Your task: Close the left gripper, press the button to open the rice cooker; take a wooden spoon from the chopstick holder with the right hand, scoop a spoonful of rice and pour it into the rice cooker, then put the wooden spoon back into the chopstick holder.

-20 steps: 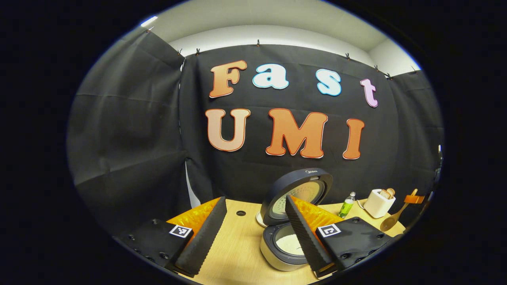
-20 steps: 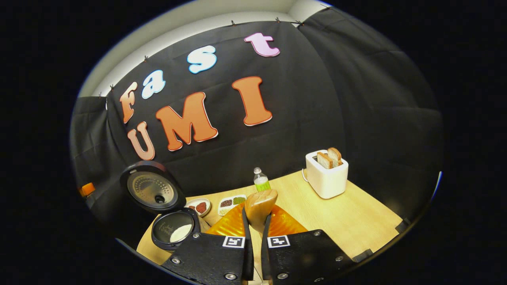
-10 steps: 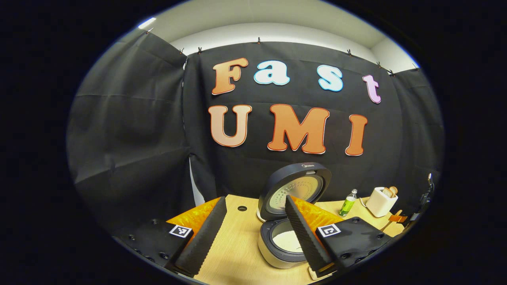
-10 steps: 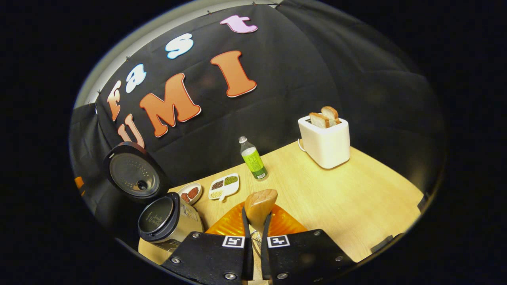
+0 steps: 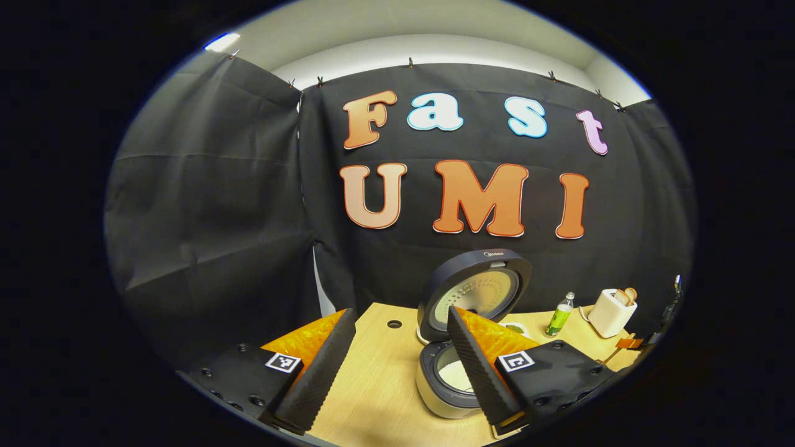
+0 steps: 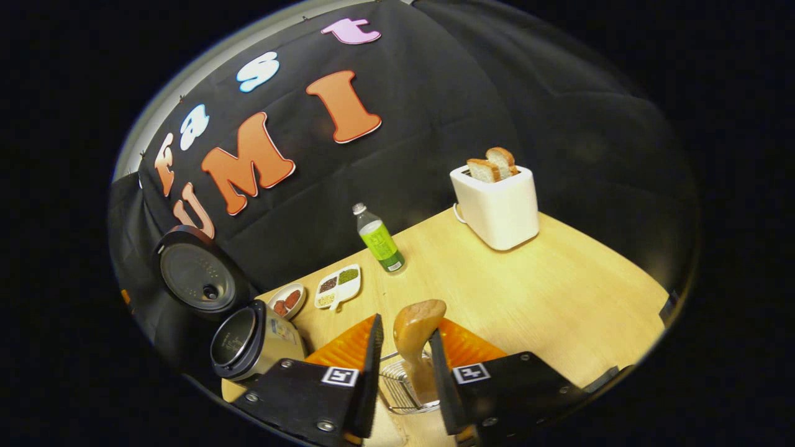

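lid: rice cooker point(image 5: 456, 372) open, rice inside | wooden spoon point(image 6: 417, 335) back in chopstick holder point(image 6: 397, 388) at table's point(image 6: 546, 298) near edge | right gripper point(image 6: 402, 372) released, jaws apart | left gripper point(image 5: 397, 366) open, empty | left: withdraw

Left gripper view: low over the table point(image 5: 372, 379), facing the booth wall, rice cooker point(image 5: 456, 372) close ahead.
Right gripper view: higher, tilted, rice cooker point(image 6: 248, 341) far left.
Shared: rice cooker, bottle point(image 6: 379, 239), toaster point(image 6: 495, 202).

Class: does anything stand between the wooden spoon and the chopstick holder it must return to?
Nothing visible does. The wooden spoon stands between the parted jaws of the right gripper, its lower end already inside the wire chopstick holder.
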`<state>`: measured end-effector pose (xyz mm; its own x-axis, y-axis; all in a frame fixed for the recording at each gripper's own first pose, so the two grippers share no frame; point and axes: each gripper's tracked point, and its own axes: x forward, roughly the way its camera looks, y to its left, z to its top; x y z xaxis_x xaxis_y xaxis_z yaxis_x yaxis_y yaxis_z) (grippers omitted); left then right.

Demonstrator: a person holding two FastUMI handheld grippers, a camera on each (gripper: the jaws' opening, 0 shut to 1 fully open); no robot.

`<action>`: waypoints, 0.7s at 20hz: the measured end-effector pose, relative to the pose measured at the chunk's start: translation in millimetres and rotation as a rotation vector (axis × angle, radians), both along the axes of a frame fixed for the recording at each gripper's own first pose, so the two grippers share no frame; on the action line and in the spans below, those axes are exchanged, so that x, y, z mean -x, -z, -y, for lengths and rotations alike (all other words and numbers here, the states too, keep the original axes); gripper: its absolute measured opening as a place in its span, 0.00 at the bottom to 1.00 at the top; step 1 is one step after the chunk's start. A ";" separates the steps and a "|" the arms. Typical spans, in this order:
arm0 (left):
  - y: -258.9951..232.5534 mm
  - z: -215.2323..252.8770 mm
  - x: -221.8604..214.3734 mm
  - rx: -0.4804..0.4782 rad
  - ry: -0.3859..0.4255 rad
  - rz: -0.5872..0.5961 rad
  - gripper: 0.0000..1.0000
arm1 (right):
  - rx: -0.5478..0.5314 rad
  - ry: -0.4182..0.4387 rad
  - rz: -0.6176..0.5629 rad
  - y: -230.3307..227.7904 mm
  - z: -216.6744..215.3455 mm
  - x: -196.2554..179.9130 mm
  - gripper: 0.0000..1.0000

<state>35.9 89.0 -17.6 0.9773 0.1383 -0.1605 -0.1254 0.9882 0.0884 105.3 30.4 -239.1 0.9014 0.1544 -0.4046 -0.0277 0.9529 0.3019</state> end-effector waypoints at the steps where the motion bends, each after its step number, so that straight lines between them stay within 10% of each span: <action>1: -1.4 2.4 0.0 0.003 0.000 0.002 0.97 | 0.026 0.010 0.007 -6.6 7.2 -0.2 0.50; 6: -5.2 14.8 -6.3 0.012 -0.004 -0.001 0.97 | 0.151 0.048 0.069 -57.0 40.4 3.5 0.95; 14: -43.9 60.6 -70.7 -0.011 0.049 0.047 0.97 | 0.211 0.030 0.179 -136.3 48.0 34.1 0.95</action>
